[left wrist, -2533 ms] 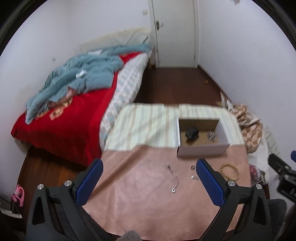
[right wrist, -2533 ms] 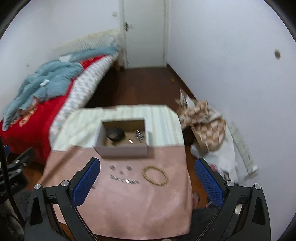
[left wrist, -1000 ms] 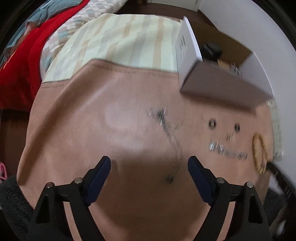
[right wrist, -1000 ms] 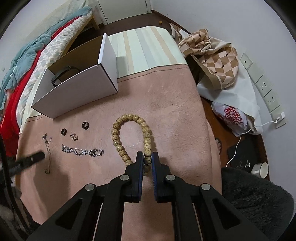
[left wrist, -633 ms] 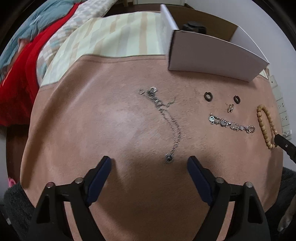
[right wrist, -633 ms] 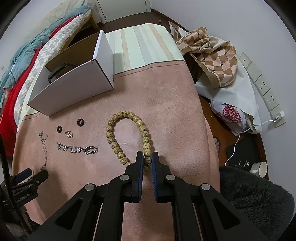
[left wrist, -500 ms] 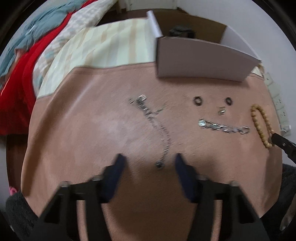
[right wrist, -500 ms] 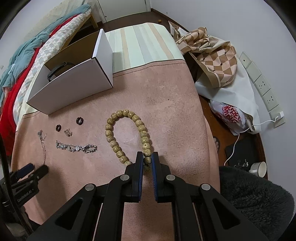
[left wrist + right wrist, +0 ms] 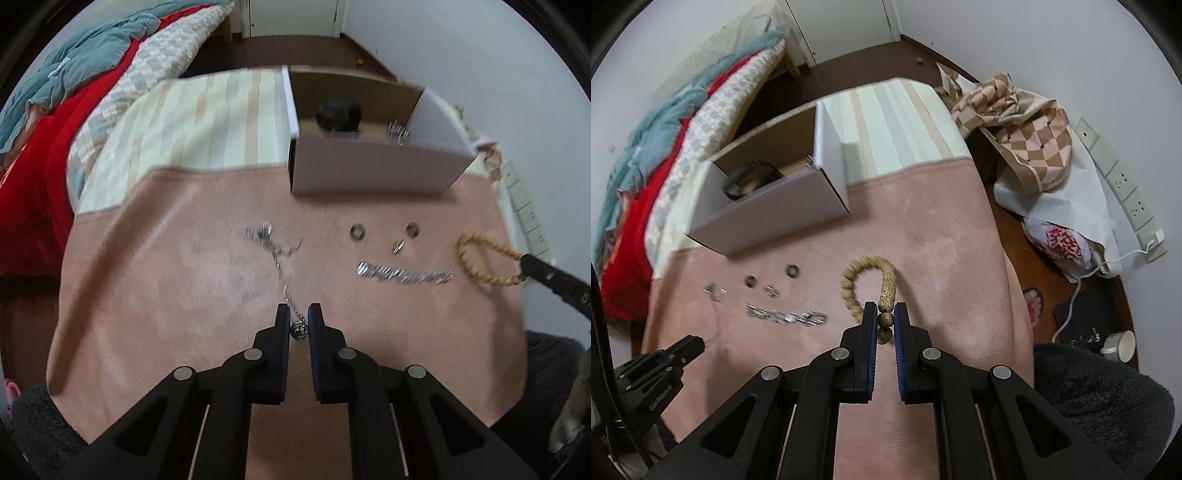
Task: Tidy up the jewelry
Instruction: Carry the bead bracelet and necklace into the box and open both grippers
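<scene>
My left gripper (image 9: 298, 318) is shut on the round pendant of a thin silver necklace (image 9: 280, 258) whose chain trails away over the pink cloth (image 9: 166, 288). My right gripper (image 9: 885, 314) is shut on a wooden bead bracelet (image 9: 866, 271), which lifts off the cloth; the bracelet also shows in the left wrist view (image 9: 480, 266). A silver chain bracelet (image 9: 404, 275), two dark rings (image 9: 357, 232) and a small earring (image 9: 398, 246) lie on the cloth. An open white cardboard box (image 9: 369, 173) stands behind them, holding a black item (image 9: 338, 110) and silver pieces.
The table carries a striped cloth (image 9: 207, 122) at the back. A bed with red sheet and blue blanket (image 9: 55, 92) stands to the left. A checkered bag (image 9: 1023, 140), power strip (image 9: 1123, 184) and cup (image 9: 1123, 345) lie on the floor to the right.
My left gripper has closed from wide open onto the necklace pendant. My right gripper, shut on the bead bracelet, has started lifting it, so the loop hangs narrower.
</scene>
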